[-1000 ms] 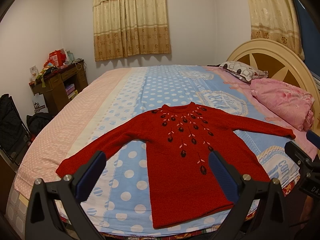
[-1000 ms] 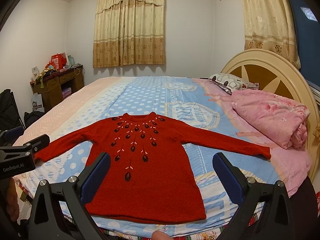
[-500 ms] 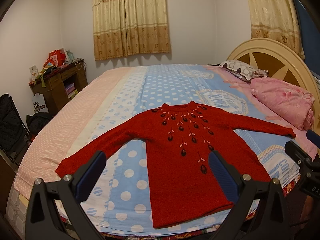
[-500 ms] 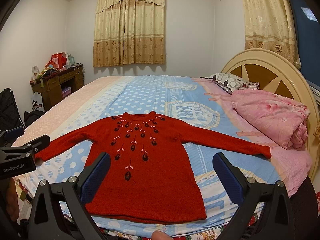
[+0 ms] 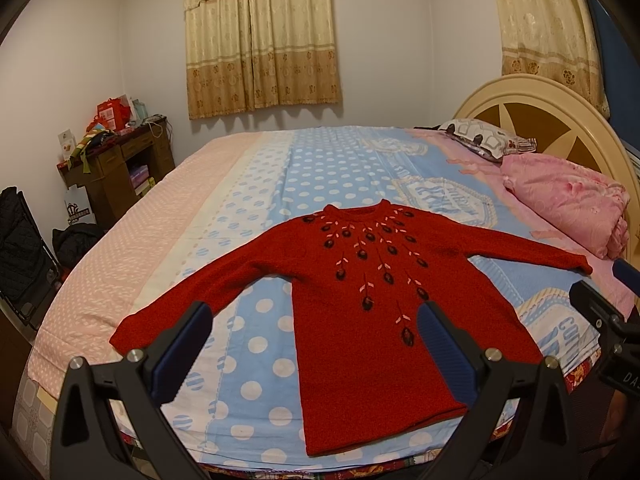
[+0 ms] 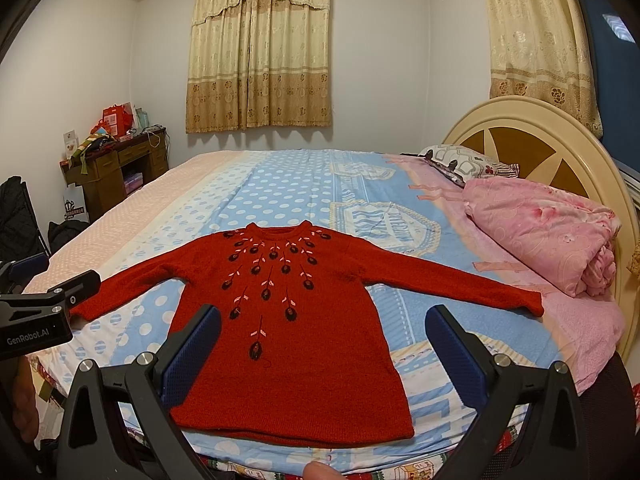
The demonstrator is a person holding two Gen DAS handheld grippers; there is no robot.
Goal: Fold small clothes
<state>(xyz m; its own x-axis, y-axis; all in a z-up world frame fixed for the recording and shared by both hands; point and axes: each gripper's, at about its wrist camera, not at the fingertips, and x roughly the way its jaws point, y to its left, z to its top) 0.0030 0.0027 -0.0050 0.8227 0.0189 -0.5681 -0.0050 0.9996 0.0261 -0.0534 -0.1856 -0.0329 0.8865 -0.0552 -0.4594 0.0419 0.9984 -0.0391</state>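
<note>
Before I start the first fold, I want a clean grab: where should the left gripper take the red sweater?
Probably the left sleeve cuff. The red sweater lies flat, face up, sleeves spread wide, so the cuff is a free edge near the bed's front. Bring the open left gripper in low from the outer side, pinch it and carry it across the body.

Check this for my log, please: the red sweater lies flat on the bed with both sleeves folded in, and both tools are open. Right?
Not quite: the red sweater has both sleeves spread outward, as the right wrist view shows. It lies flat on the bed, with the left tool and right tool open.
</note>
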